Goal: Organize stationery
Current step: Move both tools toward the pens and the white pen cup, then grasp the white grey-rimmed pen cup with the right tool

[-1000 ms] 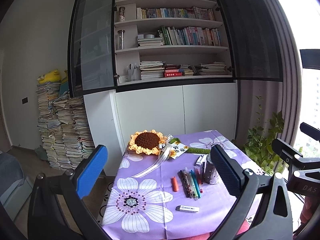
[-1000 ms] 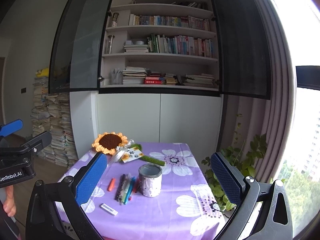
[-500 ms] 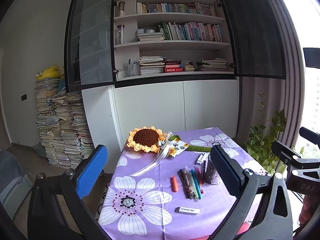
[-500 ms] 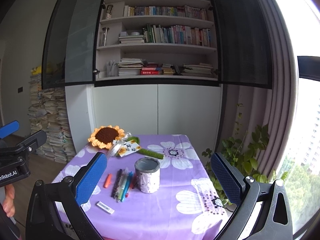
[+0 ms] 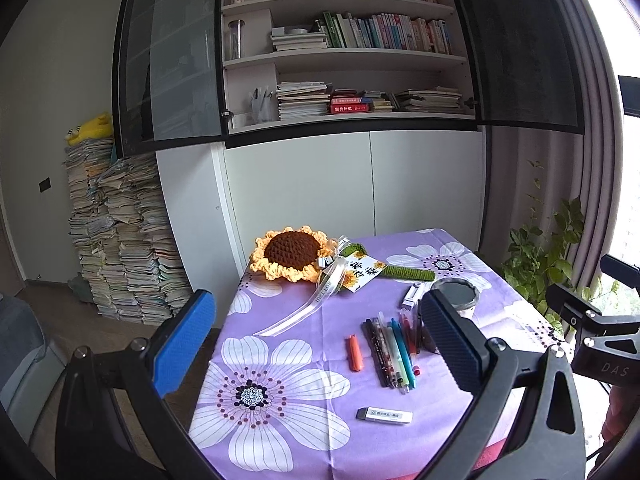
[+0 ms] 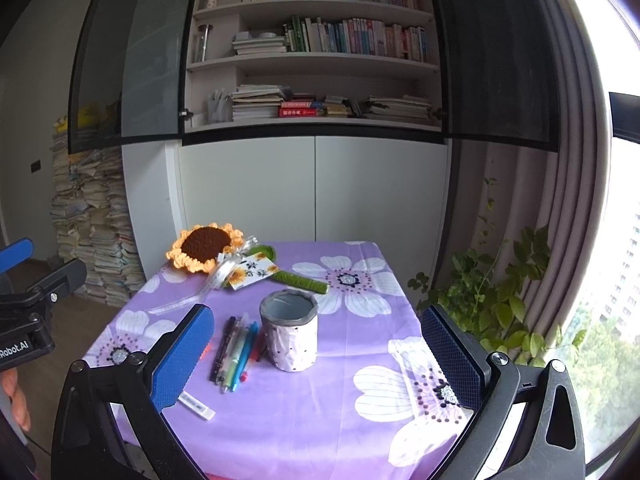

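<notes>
Both views are taken from above the near edge of the surface (image 5: 280, 432), tilted down and faced toward the bookshelf (image 5: 344, 56). The left view is set off to the left, the right view to the right, neither close. The pens (image 5: 390, 350), cup (image 6: 289, 334) and sunflower (image 6: 205, 246) are shared, and each gripper is caught at the other view's edge.

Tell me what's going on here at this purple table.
A person holds a two-finger tool in each hand over a purple flowered tablecloth. Both the left tool and the right tool are open and hold nothing. A row of coloured pens, an orange marker and a white rectangular eraser lie loose beside a white dotted pen cup, which looks empty. Nothing is sorted yet.
</notes>
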The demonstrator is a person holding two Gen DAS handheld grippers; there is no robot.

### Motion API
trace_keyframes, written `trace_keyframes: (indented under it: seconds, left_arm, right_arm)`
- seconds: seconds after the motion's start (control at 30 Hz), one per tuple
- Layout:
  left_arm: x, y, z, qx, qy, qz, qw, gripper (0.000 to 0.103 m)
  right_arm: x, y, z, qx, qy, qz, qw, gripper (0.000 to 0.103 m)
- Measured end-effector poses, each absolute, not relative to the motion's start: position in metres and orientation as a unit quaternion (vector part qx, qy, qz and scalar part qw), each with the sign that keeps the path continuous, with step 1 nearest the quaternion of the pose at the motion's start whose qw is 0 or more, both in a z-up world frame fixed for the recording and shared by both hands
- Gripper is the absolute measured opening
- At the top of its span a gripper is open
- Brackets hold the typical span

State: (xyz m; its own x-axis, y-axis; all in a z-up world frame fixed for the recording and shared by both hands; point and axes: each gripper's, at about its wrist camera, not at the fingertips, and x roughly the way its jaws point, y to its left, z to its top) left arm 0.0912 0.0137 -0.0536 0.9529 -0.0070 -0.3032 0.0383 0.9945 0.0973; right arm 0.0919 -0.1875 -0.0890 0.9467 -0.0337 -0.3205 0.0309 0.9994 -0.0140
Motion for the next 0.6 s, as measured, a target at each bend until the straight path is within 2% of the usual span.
trace_keyframes:
  seconds: [0.37,0.6]
  left_arm:
    - [0.135,0.012,-0.086,0.051,0.191,-0.023,0.980,0.102]
    - [0.175,0.017,-0.117,0.055,0.241,-0.033,0.968,0.102]
  right_arm:
    - [0.150,-0.215,-0.138,0.031,0.238,-0.010,0.971,0.103]
    - [0.203,-0.199,-0.172,0.006,0.290,0.025,0.957,0.103]
